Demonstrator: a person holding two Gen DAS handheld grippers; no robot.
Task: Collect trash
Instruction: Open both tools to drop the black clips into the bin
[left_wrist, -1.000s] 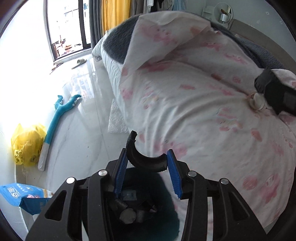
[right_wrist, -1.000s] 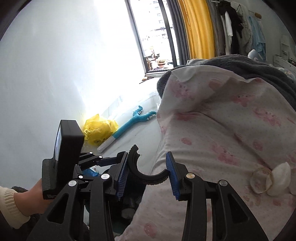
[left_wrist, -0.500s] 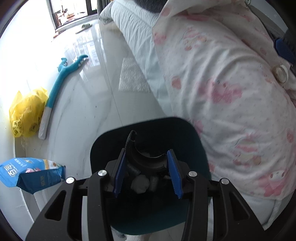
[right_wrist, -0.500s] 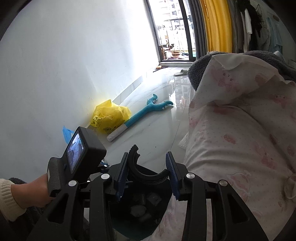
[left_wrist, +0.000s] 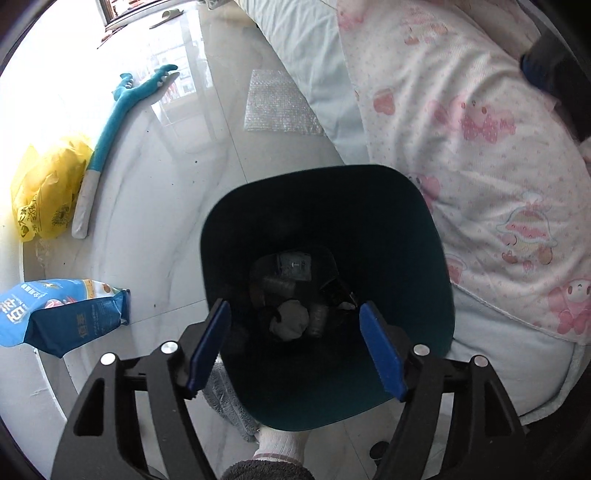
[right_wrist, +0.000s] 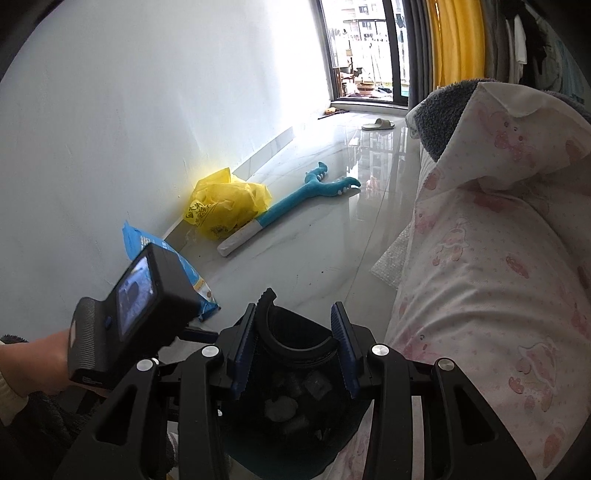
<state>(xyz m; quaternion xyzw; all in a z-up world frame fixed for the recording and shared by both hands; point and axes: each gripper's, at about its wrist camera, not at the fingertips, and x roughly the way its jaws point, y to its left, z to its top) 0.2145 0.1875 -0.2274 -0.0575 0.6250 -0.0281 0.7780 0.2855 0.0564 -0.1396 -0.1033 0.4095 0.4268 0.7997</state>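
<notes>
Two grippers tilt down over our dark bin (left_wrist: 413, 236). Our left gripper (left_wrist: 295, 347) hangs with its jaws spread wide and empty; crumpled trash (left_wrist: 290, 319) lies on the bin's bottom just below and between them. Our right gripper (right_wrist: 295, 345) is clamped on a curved black piece (right_wrist: 295, 341), above the bin's mouth, bed (right_wrist: 498, 258) on its right.

Dark teal plastic trash bin (left_wrist: 424, 258) sits by a white quilt with pink cartoon prints and tiny dots (left_wrist: 480, 122). Teal plush dinosaur toy (left_wrist: 122, 99) has a white tail end, next to a crinkly yellow plastic bag (left_wrist: 44, 192) (black print on it). Gripper pads (left_wrist: 207, 347) are bright blue.
</notes>
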